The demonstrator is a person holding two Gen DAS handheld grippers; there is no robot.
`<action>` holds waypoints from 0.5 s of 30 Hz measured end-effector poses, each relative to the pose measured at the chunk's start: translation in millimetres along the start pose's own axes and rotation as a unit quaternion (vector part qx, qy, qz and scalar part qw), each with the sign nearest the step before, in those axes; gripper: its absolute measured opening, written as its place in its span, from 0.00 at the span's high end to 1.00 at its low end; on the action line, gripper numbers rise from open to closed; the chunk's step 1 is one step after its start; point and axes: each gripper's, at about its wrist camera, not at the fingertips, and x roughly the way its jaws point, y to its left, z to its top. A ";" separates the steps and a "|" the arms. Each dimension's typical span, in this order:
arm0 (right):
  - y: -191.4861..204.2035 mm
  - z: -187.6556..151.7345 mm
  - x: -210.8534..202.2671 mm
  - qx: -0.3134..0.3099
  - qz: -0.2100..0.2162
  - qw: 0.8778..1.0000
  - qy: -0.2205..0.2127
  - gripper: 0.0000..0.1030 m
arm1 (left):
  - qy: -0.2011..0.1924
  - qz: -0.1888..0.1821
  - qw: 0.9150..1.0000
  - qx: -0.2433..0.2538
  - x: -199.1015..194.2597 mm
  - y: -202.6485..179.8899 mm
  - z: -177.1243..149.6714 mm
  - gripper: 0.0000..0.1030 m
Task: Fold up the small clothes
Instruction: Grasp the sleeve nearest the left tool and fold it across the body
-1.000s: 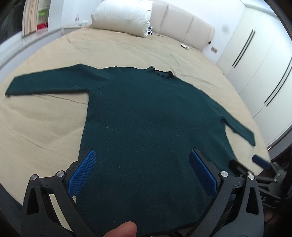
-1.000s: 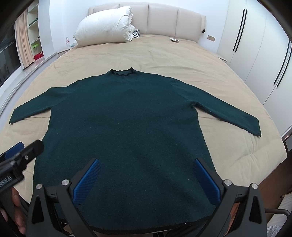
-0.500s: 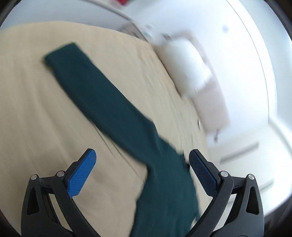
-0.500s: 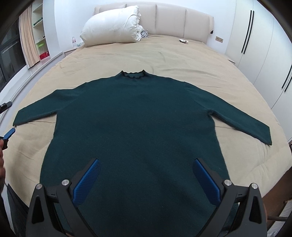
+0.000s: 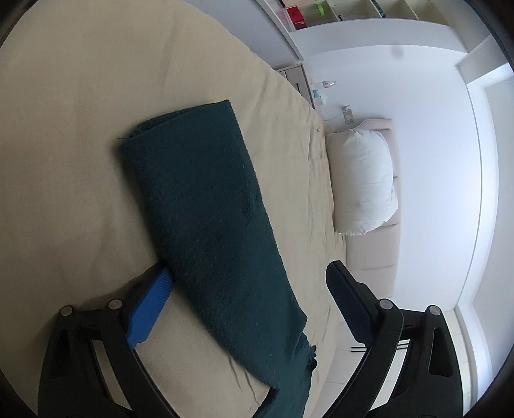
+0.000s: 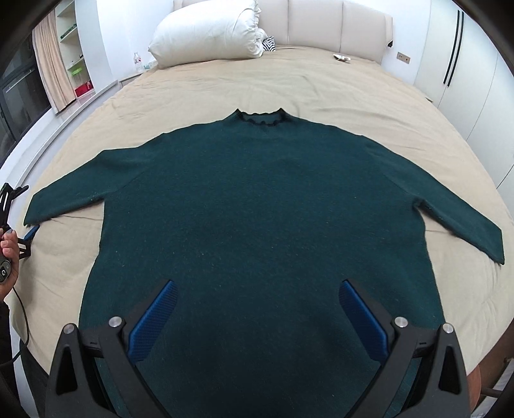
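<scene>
A dark green sweater (image 6: 263,209) lies flat and face up on the beige bed (image 6: 289,83), both sleeves spread out. My left gripper (image 5: 249,270) is rolled onto its side at the left sleeve (image 5: 205,205), near the cuff. Its jaws are closing with the sleeve between them. The blue pad (image 5: 151,305) sits at the sleeve's edge and the other finger (image 5: 350,299) stands apart from the cloth. In the right wrist view this gripper (image 6: 21,213) shows at the far left, held by a hand (image 6: 8,244). My right gripper (image 6: 257,286) hovers open over the sweater's lower body.
A white pillow (image 6: 205,32) lies at the padded headboard (image 6: 340,29), with a small item (image 6: 342,58) on the bed nearby. Wardrobe doors (image 6: 465,64) stand on the right; shelves and a curtain (image 6: 54,74) on the left. A cable (image 6: 22,324) hangs by the bed's near edge.
My left gripper has swung from over the sweater's hem out to the left sleeve, rolling onto its side and dropping close to the cuff. The right gripper has eased forward over the sweater.
</scene>
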 end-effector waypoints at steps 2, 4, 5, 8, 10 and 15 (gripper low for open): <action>-0.7 1.1 4.0 0.004 0.006 1.000 0.002 0.00 | -0.005 0.005 1.000 0.004 7.4 0.6 -4.9 0.09; -2.5 1.5 6.9 0.007 0.007 1.000 0.002 0.00 | -0.008 0.013 1.000 0.008 14.5 -1.1 3.2 0.29; -3.8 1.7 7.8 0.008 0.007 1.000 0.001 0.00 | -0.007 0.019 1.000 0.010 18.3 -1.6 5.9 0.35; -13.1 1.3 11.9 0.023 0.012 1.000 0.001 0.00 | -0.005 0.046 0.999 0.020 33.7 -5.3 13.1 0.70; -22.3 1.6 16.3 0.038 0.020 0.999 0.005 0.02 | -0.012 0.067 0.996 0.049 39.7 -16.4 12.4 0.84; -50.1 1.3 25.3 0.079 0.035 0.996 0.008 0.05 | 0.006 0.093 0.971 0.222 70.3 -103.4 -37.5 0.94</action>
